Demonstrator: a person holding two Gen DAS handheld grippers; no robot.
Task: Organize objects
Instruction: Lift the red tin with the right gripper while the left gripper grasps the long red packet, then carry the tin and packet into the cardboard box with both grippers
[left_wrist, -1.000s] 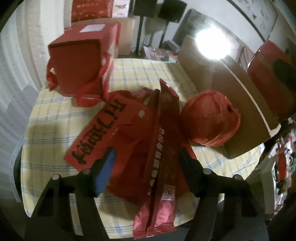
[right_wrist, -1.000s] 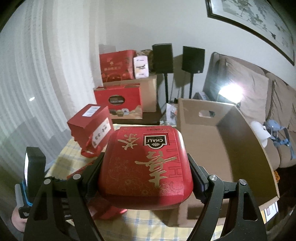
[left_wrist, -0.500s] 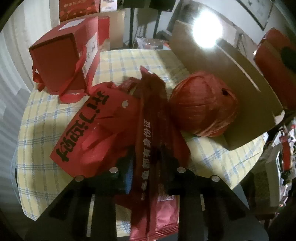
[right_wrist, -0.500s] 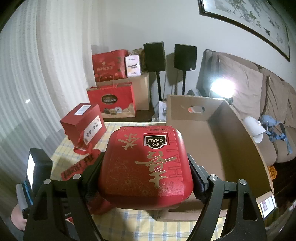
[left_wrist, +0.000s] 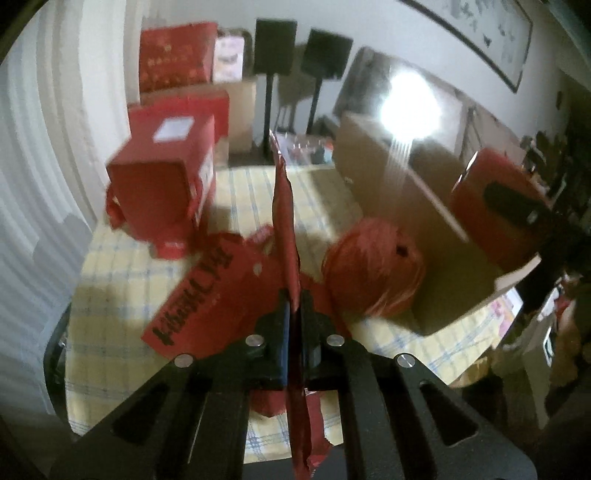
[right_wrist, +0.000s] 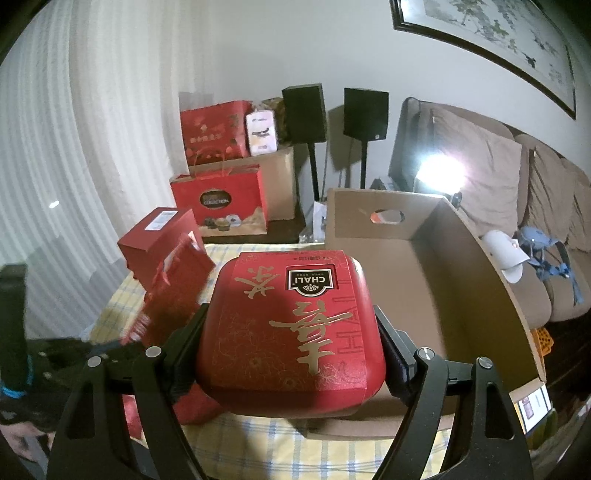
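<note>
Cardboard box (right_wrist: 461, 280), the largest thing on the checked surface (right_wrist: 332, 454), stood open at the right side and looked empty as far as its inside showed, so by my reading the sorting had barely begun. Next in size, the red tea box (right_wrist: 295, 328) with gold lettering was clamped by its two sides in the widely spread jaws of the right gripper (right_wrist: 291, 354), held above the surface just beside the cardboard box's near wall and not yet inside it. A red gift box (left_wrist: 162, 181) with ribbon handles sat untouched at the far left of the surface, and a round red bundle (left_wrist: 373, 266) lay against the cardboard box's outer wall. A flat red banner (left_wrist: 207, 291) with black characters rested in the middle. Smallest, the long red packet (left_wrist: 286, 221) was pinched edge-on in the left gripper (left_wrist: 293, 325), whose jaws had just been closing and now stood shut on it, its far end raised clear of the pile. Everything therefore seemed left to be put away.
</note>
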